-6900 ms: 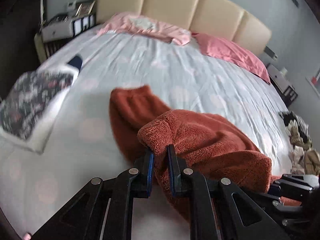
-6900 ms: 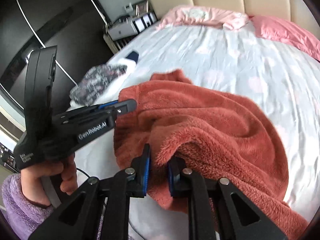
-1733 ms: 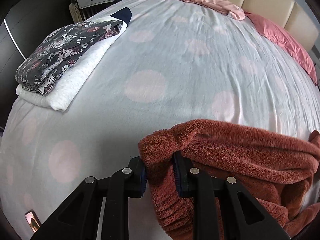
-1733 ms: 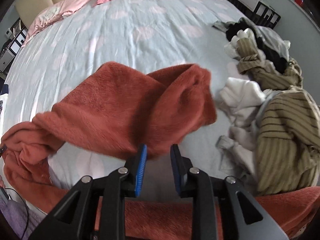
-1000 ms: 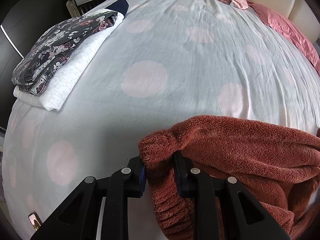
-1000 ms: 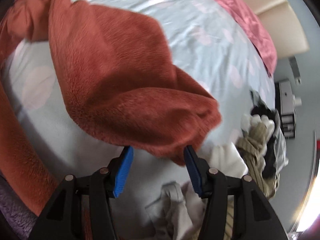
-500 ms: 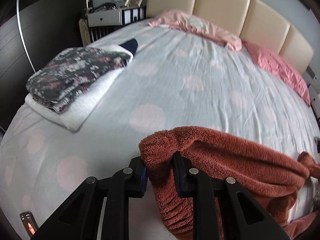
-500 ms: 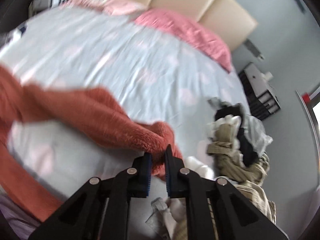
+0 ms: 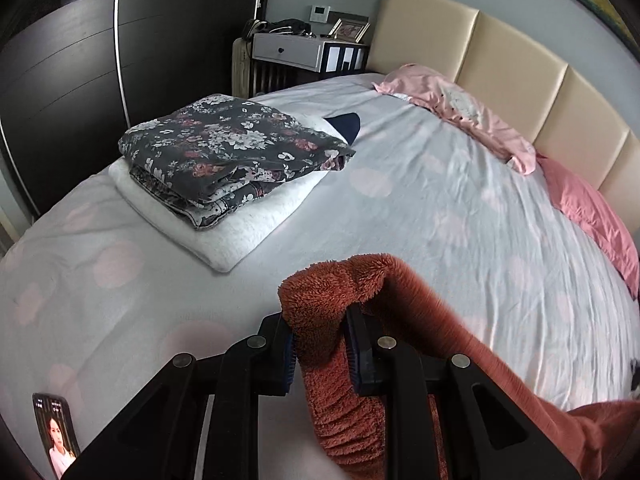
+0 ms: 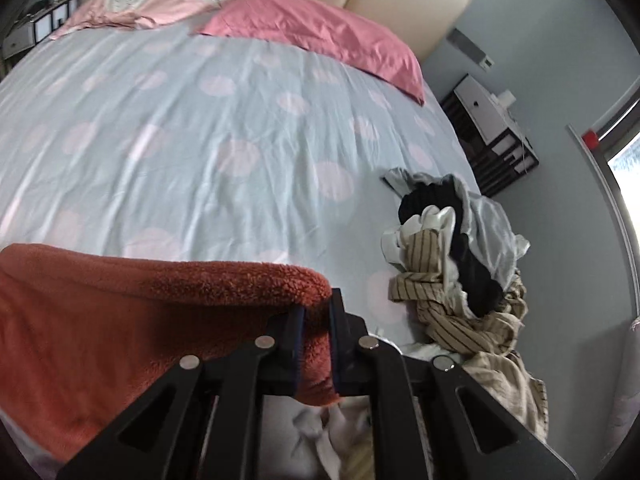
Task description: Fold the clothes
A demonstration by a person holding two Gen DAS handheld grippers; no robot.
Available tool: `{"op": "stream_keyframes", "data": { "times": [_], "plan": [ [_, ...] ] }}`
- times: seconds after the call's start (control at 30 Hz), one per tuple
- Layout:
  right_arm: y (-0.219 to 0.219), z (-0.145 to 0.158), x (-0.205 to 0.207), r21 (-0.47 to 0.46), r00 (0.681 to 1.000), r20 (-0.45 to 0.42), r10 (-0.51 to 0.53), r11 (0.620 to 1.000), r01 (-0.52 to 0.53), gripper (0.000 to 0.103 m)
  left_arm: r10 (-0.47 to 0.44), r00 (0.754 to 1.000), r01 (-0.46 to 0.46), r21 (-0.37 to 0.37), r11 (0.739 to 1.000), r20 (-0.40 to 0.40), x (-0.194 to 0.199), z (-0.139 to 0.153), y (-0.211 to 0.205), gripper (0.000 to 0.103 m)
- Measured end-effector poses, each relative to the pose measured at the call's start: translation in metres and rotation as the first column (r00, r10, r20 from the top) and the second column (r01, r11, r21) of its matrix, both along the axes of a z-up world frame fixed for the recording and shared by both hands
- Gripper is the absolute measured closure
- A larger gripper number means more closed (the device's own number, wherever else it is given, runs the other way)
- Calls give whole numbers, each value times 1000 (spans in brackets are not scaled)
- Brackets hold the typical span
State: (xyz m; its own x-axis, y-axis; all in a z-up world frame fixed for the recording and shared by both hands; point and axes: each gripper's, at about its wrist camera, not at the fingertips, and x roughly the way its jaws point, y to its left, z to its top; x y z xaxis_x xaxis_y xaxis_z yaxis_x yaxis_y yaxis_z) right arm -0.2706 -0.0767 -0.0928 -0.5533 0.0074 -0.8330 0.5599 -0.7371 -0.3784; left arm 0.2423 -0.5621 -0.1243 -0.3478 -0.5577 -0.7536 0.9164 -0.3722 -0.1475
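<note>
Here, left to right:
Phone: a lit smartphone (image 9: 56, 432) lies at the bed's near left corner.
Folded stack: a dark floral folded garment (image 9: 228, 152) sits on a white folded towel (image 9: 240, 228), left on the bed.
My left tongs (image 9: 320, 350): closed tight on one fuzzy end of the rust-red fleece garment (image 9: 340, 360), which drapes down between the pads.
Fleece span: it runs rightward, raised above the pale blue pink-dotted bedsheet (image 10: 200, 120).
My right tongs (image 10: 316, 340): pinched onto the fleece's other end (image 10: 160, 312); cloth fills the gap.
Pillows: a light pink pillow (image 10: 132, 8) and a rose pink pillow (image 10: 320, 36) lie at the beige padded headboard (image 9: 500, 60).
Unfolded pile: striped tan, black and grey crumpled clothes (image 10: 460, 272) sit by the bed's right edge.
</note>
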Motion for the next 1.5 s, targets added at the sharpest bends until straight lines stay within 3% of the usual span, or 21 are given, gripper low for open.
{"op": "stream_keyframes", "data": {
  "times": [0.2, 0.37, 0.43, 0.57, 0.67, 0.73, 0.8, 0.87, 0.97, 1.07, 1.13, 1.27, 1.4, 1.5],
  "plan": [
    [-29, -39, -43, -13, 995, 92, -31, 999, 32, 86, -13, 998, 13, 4, 1000, 59, -18, -14, -8, 81],
    [-30, -36, -49, -1, 994, 106, 10, 1000, -10, 75, -13, 998, 11, 37, 999, 64, -24, -23, -15, 81],
    [-24, -27, -47, -6, 994, 102, 36, 999, -36, 68, -17, 997, 15, 38, 999, 70, -26, -24, -15, 81],
    [-1, -10, -54, -80, 988, 154, 13, 997, -1, 41, -24, 997, 22, 34, 999, 77, -27, -23, -13, 81],
    [14, -1, -52, -86, 988, 153, -13, 996, 27, 41, -21, 997, 18, 36, 999, 68, -24, -20, -11, 81],
    [17, -1, -39, -38, 989, 138, 51, 998, -46, 44, -18, 998, 16, 41, 999, 61, -20, -19, -10, 81],
    [16, -7, -16, 72, 981, 101, 167, 982, -175, 51, -17, 998, 14, 46, 999, 55, -17, -18, -9, 81],
    [16, -19, 9, 189, 955, 81, 284, 937, -295, 52, -16, 998, 14, 49, 999, 53, -17, -18, -8, 81],
    [19, -44, 44, 344, 895, 88, 436, 830, -439, 52, -23, 998, 21, 47, 999, 62, -19, -17, -6, 81],
    [20, -72, 63, 435, 847, 109, 520, 741, -511, 52, -35, 997, 31, 51, 998, 70, -21, -19, -5, 81],
    [16, -88, 68, 461, 828, 116, 548, 709, -534, 52, -38, 997, 35, 54, 998, 71, -21, -20, -4, 81],
    [6, -120, 61, 499, 831, 111, 545, 693, -521, 52, -31, 998, 27, 77, 997, 54, -18, -23, -7, 81],
    [0, -141, 49, 531, 845, 54, 533, 701, -476, 54, -34, 998, 30, 82, 996, 49, -22, -24, -6, 81],
    [-3, -151, 42, 551, 854, 8, 520, 710, -438, 79, -48, 998, 45, 78, 996, 43, -26, -24, -3, 81]
  ]
}}
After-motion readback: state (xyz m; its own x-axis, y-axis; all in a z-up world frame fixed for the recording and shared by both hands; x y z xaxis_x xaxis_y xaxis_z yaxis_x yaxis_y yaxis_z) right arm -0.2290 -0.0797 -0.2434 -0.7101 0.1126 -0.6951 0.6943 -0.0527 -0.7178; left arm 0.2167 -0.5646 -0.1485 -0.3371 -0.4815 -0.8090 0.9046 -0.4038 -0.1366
